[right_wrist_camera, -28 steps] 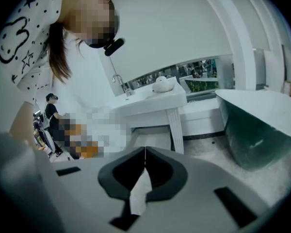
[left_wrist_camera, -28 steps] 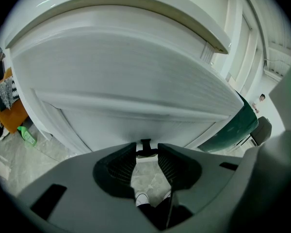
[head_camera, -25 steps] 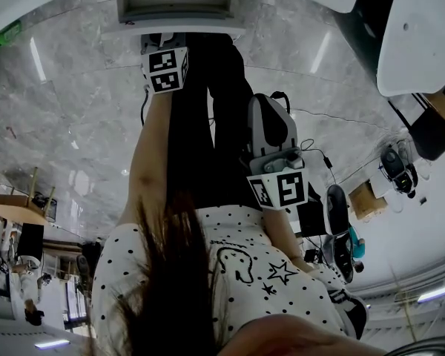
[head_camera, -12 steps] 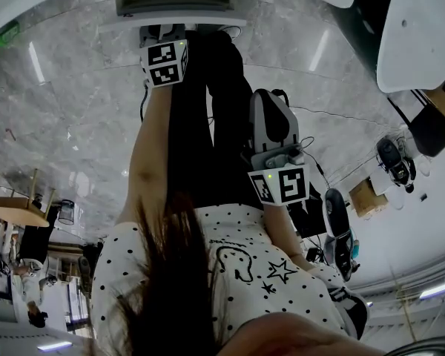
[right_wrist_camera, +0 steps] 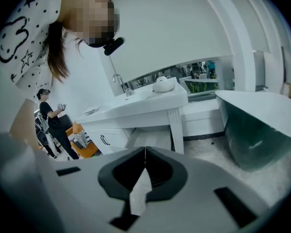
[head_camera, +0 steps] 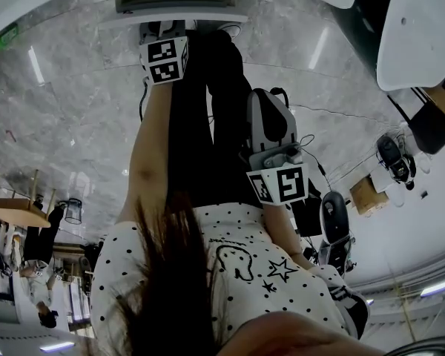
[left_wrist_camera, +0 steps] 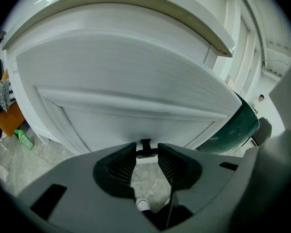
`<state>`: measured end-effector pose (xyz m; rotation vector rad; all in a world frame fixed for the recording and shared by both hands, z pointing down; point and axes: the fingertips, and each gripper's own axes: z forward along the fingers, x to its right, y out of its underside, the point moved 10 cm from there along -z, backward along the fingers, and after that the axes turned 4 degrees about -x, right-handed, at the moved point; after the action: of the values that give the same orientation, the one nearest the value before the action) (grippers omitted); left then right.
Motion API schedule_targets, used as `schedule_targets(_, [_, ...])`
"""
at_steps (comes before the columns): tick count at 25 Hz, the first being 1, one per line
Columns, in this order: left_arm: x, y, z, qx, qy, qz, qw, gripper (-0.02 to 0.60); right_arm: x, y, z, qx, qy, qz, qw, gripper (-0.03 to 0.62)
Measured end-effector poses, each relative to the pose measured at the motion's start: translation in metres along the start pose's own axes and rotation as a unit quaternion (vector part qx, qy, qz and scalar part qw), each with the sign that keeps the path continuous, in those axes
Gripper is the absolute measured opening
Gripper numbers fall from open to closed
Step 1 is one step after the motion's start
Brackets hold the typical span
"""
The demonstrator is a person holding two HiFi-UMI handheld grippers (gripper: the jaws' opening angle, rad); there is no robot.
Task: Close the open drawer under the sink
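The left gripper was up against the white drawer front under the sink. Its jaws were only narrowly spread, pinching the small dark handle at their tips. The right gripper hung by the person's legs, jaws pressed together on nothing. A green tub stood near the sink counter, and a bystander stood beyond.
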<state>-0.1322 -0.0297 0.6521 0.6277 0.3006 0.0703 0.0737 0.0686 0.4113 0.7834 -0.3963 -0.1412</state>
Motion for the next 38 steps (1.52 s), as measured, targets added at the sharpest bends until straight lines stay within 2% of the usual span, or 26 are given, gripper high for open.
schedule_targets(38, [-0.003,-0.039,0.029,0.036,-0.003,-0.007,0.9993,0.141,0.008,-0.002,0.009,-0.012,0.006,0.009,1.0,0.014])
